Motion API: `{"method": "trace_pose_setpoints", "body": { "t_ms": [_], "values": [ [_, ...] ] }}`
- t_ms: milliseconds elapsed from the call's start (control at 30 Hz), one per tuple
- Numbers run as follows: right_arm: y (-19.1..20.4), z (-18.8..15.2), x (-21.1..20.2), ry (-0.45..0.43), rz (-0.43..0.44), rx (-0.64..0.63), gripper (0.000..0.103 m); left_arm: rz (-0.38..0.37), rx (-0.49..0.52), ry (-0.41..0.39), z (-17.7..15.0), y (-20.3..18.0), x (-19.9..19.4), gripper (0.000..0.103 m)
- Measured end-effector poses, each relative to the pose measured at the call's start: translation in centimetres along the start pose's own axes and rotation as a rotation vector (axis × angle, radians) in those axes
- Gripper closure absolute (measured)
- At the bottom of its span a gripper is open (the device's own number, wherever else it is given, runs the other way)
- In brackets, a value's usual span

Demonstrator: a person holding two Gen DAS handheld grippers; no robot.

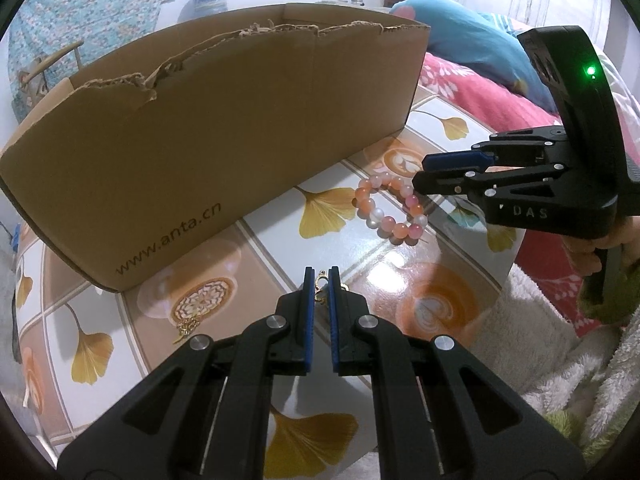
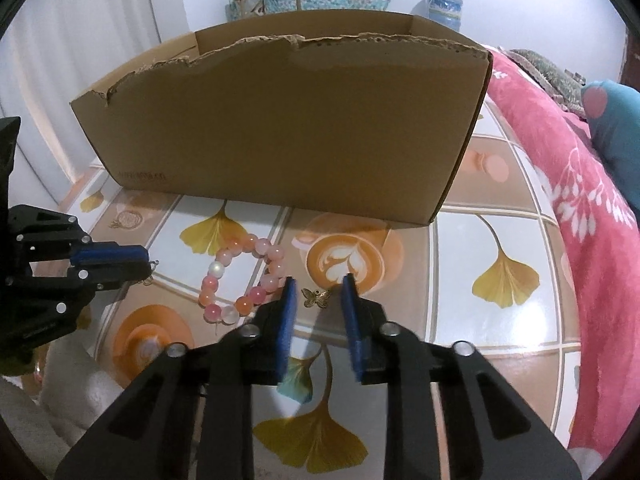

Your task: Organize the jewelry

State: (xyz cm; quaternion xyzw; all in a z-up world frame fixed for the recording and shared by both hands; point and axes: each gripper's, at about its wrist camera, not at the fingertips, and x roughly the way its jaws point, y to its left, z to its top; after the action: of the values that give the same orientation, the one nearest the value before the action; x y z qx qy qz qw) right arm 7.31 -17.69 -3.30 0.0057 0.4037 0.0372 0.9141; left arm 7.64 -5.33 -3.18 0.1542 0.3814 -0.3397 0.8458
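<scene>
Both claws hang over the leaf-and-coffee patterned tabletop (image 2: 500,376), in front of the torn-edged cardboard box (image 1: 224,136). Left gripper (image 1: 321,280) is pressed nearly together, its blue pads pinching a small gold clasp piece (image 1: 320,289) held just off the table. Right gripper (image 2: 320,286) stands slightly spread, pads touching nothing; a small bronze butterfly charm (image 2: 316,297) lies flat on the table between its fingertips. Just left of that claw in its own view, the pink-and-white bead bracelet (image 2: 244,280) lies loose on the table, near the box's front wall.
</scene>
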Motion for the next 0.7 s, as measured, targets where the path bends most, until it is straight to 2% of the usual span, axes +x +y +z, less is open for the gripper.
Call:
{"method": "trace_pose_setpoints", "body": {
  "t_ms": [133,700],
  "values": [
    [-0.3,0.0,-0.1,-0.003,0.014,0.012,0.092,0.003,-0.002,0.001,-0.1,0.0,0.0,0.097],
    [-3.4,0.2,-0.3,-0.022,0.039,0.079,0.094,-0.003,-0.019,-0.003,-0.3,0.1,-0.2,0.097]
  ]
}}
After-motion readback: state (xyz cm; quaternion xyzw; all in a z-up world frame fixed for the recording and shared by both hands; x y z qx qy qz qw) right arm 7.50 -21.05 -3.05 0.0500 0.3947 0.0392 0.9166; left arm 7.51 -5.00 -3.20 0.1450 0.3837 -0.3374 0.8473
